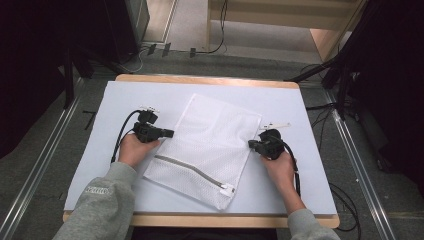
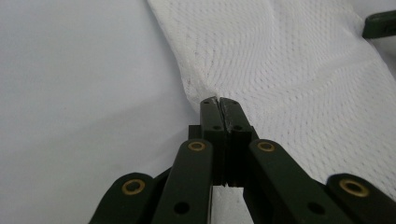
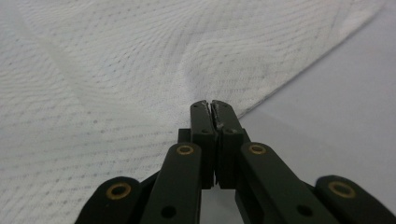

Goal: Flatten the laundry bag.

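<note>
Mesh bag [image 1: 207,147] flat on the white worktop [image 1: 300,110], held at both sides.
Left gripper [image 1: 170,133] and right gripper [image 1: 251,144] each pinch an opposite bag edge, jaws closed tight on mesh.

In the left gripper view, the left gripper [image 2: 218,101] rises from the bottom edge with its two black jaws pressed flat together, their tips pinching the near edge of a white mesh laundry bag [image 2: 289,74], whose netting puckers and lifts in small folds just where the tips bite. The bag spreads away from the jaws across the upper middle and right of the view, lying on a white table top [image 2: 79,102] that runs bare along the whole left side. At the top right edge, the dark tip of the right gripper [image 2: 379,24] sits at the bag's far side.
</note>
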A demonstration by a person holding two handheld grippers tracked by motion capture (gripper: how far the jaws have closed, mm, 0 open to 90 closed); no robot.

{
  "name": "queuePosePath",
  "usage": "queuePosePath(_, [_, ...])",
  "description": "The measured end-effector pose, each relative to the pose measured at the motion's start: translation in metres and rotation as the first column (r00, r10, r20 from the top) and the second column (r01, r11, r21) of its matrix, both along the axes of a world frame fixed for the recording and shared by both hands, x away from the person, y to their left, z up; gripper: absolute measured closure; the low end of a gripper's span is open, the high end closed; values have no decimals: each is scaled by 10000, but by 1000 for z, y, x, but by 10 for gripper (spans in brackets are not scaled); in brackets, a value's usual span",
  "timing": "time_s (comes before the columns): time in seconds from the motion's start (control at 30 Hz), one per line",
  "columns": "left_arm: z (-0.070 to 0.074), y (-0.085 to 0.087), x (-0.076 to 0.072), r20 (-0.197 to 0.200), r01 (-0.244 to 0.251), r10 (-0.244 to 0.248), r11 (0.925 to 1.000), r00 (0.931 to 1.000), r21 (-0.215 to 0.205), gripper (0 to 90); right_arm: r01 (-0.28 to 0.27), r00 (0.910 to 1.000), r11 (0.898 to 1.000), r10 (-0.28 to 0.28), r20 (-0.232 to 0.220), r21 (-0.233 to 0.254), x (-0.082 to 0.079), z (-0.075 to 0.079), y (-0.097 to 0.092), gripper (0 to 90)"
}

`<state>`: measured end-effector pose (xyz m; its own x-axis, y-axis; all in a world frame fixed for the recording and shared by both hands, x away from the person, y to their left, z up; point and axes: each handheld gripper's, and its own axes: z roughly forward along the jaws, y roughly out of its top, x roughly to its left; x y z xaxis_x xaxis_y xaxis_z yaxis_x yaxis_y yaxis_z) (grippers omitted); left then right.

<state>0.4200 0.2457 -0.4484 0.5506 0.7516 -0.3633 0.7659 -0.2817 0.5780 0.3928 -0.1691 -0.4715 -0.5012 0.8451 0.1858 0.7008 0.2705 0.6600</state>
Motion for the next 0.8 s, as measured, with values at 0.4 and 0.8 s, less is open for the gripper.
queuePosePath(0.4, [1, 12, -25, -120, -330, 327, 9992, 9994, -232, 900, -293, 9996, 9996, 293, -1, -33, 39, 1, 16, 900])
queuePosePath(0.8, [-2, 21, -22, 96, -1055, 1057, 9942, 9944, -197, 900, -477, 9989, 9989, 477, 20, -35, 62, 2, 30, 900])
